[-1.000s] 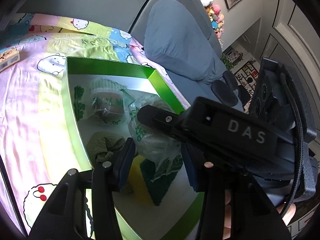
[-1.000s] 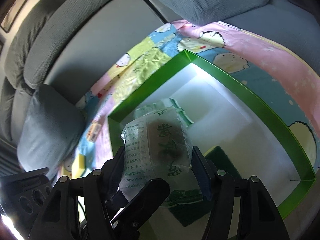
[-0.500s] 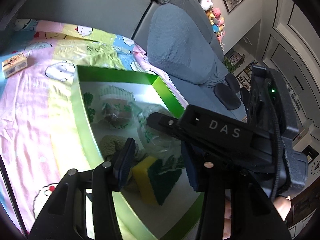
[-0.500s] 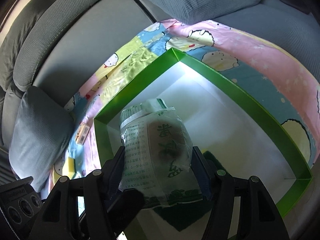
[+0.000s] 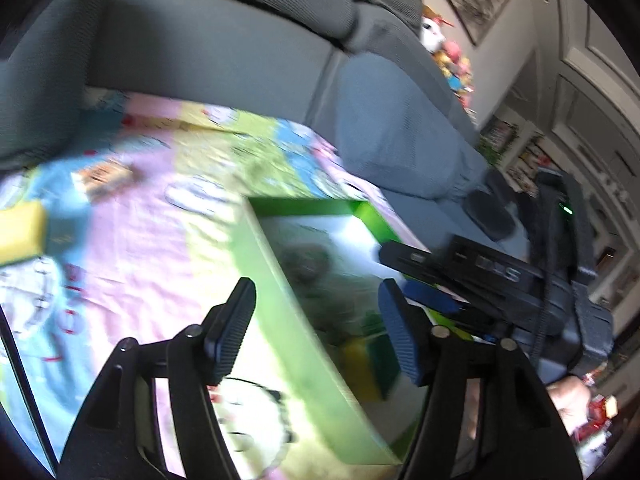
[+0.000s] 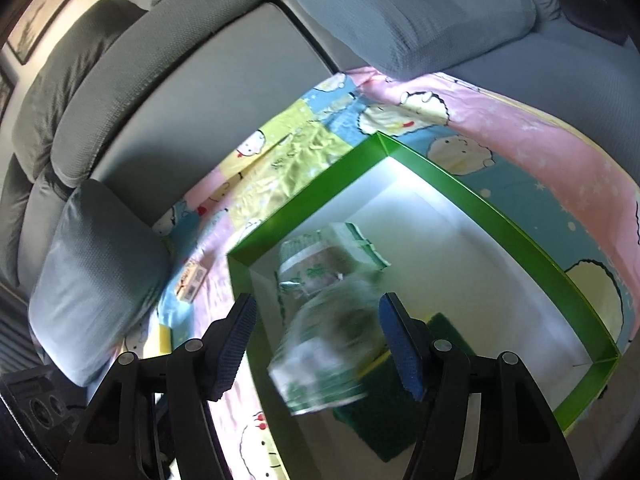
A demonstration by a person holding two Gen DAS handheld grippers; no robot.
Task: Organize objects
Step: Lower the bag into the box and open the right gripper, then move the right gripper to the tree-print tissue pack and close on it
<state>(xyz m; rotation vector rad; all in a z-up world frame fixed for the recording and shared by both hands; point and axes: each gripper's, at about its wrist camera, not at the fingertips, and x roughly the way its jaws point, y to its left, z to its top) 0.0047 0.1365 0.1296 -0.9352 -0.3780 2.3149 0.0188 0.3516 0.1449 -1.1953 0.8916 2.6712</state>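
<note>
A clear plastic packet with green print [image 6: 332,336] is blurred and tilted inside the green box [image 6: 500,216]. It sits low between the fingers of my right gripper [image 6: 316,340]. A gap shows beside the left pad, so that gripper stands open around the packet. A second printed packet [image 6: 320,252] lies behind it, and a green-backed sponge [image 6: 376,420] lies under it. My left gripper [image 5: 316,320] hangs over the box's near wall [image 5: 280,300]. Its jaws are opening and nothing is between them. The right tool's black housing [image 5: 500,272] reaches in from the right.
The box rests on a cartoon-print blanket [image 5: 140,260] spread over a grey sofa. A yellow sponge [image 5: 22,232] and a small carton [image 5: 102,176] lie on the blanket to the left. Grey cushions [image 6: 96,272] [image 6: 412,12] flank the blanket.
My left gripper pulled back up and to the left, away from the packet, and its jaws widened. The packet sank and tilted between the right fingers. The right gripper stayed put.
</note>
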